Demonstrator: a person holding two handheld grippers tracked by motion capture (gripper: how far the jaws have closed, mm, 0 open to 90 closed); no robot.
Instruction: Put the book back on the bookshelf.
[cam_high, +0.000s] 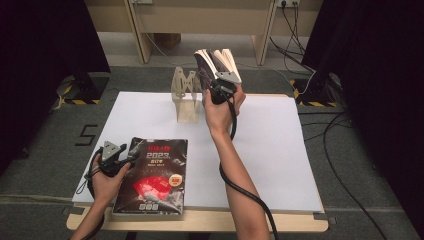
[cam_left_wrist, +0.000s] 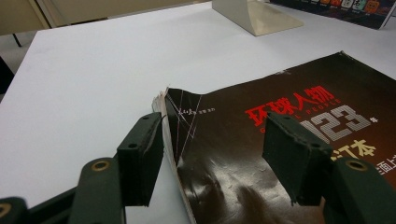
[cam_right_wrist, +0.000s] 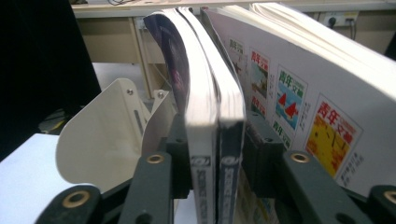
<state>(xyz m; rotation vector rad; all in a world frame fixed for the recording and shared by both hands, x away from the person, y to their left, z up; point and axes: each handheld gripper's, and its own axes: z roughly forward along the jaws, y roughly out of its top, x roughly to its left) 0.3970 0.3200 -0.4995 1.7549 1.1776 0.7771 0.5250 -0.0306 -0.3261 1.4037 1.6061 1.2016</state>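
My right gripper (cam_high: 216, 76) (cam_right_wrist: 215, 149) is raised at the table's far middle, shut on two thin magazines (cam_high: 207, 59) (cam_right_wrist: 205, 70) held upright by their spines. A thicker white-backed book (cam_right_wrist: 303, 93) leans just outside its right jaw. A beige metal bookend (cam_high: 184, 95) (cam_right_wrist: 107, 135) stands right beside them, to the left. At the front left a dark magazine (cam_high: 155, 175) (cam_left_wrist: 299, 88) with red and white lettering lies flat. My left gripper (cam_high: 131, 159) (cam_left_wrist: 212, 156) rests open astride its torn left edge, one jaw over the white sheet and the other over the cover.
A white sheet (cam_high: 280, 150) covers the wooden tabletop. Black curtains hang at both sides, and cables (cam_high: 340, 150) lie on the floor to the right. A wooden frame (cam_high: 200, 20) stands behind the table.
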